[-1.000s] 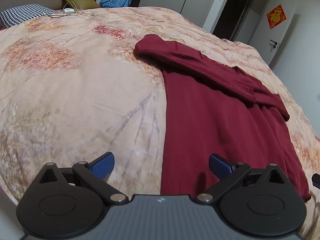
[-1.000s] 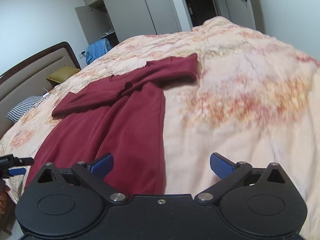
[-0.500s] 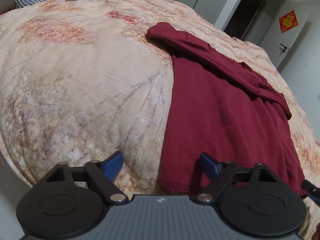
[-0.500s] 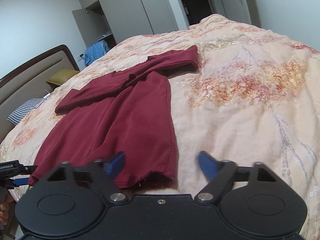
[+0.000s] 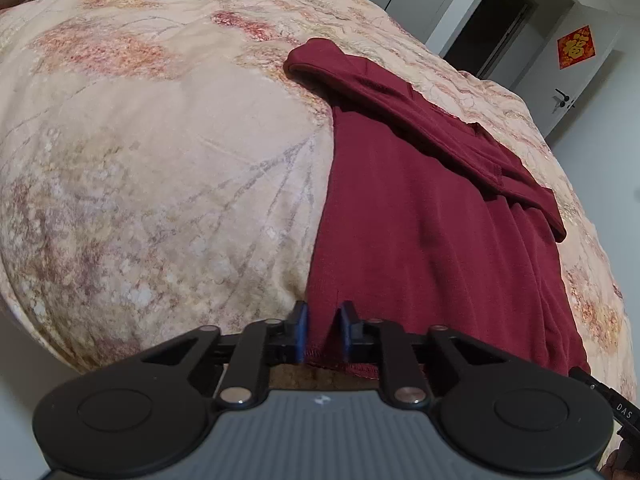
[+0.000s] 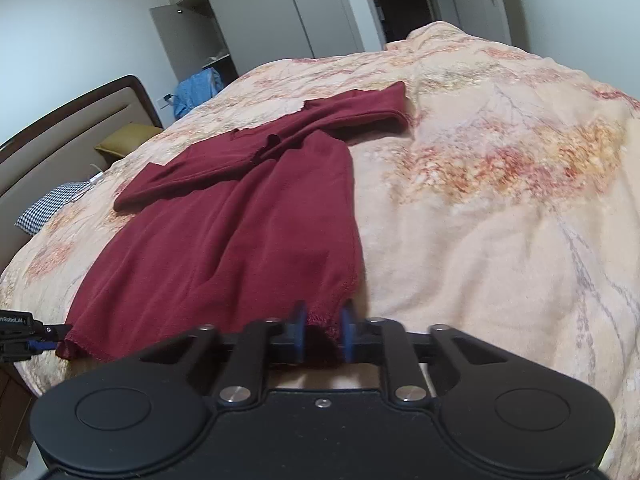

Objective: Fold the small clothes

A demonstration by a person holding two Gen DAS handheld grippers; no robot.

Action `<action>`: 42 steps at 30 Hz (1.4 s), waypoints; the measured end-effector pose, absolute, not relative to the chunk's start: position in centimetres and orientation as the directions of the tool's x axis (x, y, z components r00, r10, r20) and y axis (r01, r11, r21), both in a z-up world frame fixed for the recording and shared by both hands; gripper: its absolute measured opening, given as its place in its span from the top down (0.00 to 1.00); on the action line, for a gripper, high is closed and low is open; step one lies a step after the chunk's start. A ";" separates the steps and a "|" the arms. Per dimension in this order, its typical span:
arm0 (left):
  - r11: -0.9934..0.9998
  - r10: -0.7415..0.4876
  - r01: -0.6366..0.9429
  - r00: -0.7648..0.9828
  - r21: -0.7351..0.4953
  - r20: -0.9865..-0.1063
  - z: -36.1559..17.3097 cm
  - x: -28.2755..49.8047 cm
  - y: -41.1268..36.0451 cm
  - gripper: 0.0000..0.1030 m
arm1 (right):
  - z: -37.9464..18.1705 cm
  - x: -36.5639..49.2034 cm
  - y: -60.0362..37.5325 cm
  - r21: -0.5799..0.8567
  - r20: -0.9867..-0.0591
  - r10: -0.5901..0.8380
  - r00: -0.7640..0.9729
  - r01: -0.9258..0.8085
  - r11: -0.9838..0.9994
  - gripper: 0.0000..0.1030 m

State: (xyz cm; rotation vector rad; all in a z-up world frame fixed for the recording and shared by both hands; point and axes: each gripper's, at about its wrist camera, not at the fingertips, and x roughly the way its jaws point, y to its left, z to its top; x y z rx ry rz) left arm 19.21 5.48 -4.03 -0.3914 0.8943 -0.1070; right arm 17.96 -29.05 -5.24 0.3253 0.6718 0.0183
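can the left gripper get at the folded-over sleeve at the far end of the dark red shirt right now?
Probably not as things stand. The left gripper has just closed on the near hem of the dark red knit shirt; the folded-over sleeve lies unobstructed at the garment's far end, so it must let go first.

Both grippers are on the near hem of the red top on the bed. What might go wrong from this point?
1. The left gripper and right gripper, whose jaws have just closed, pinch only the hem's outer corners; the thin fabric may slip out on lifting.
2. The sleeves lie folded loosely across the top; pulling the hem up could drag them askew.
3. The soft quilt might bunch up under the cloth.
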 end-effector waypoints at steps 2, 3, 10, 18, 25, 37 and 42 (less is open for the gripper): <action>0.918 -0.267 -0.061 0.635 -0.391 -0.725 -3.7 19.0 5.4 0.95 | -4.8 17.8 -29.0 0.296 -0.599 0.124 0.791 0.075 0.952 0.89; 0.917 -0.265 -0.061 0.644 -0.393 -0.718 -3.4 18.8 5.4 0.95 | -4.5 17.7 -29.0 0.291 -0.594 0.123 0.795 0.070 0.954 0.90; 0.937 -0.198 -0.052 0.736 -0.346 -0.647 0.2 17.3 6.6 0.96 | -1.5 15.7 -29.2 0.251 -0.534 0.114 0.838 0.028 0.967 0.93; 0.932 -0.206 -0.028 0.778 -0.360 -0.593 2.5 13.9 7.9 0.96 | 1.5 11.7 -29.1 0.219 -0.510 0.119 0.852 -0.005 0.976 0.94; 0.926 -0.217 -0.048 0.745 -0.375 -0.631 -0.2 11.3 8.7 0.96 | -0.1 8.3 -28.7 0.190 -0.553 0.086 0.829 0.025 0.982 0.94; 0.942 -0.197 -0.042 0.735 -0.333 -0.649 -1.3 11.3 7.5 0.96 | -2.6 8.8 -27.0 0.108 -0.608 0.029 0.793 0.047 0.993 0.93; 0.941 -0.192 -0.056 0.723 -0.333 -0.663 -2.2 11.5 7.6 0.95 | -3.2 9.0 -27.3 0.112 -0.625 0.032 0.780 0.049 0.993 0.90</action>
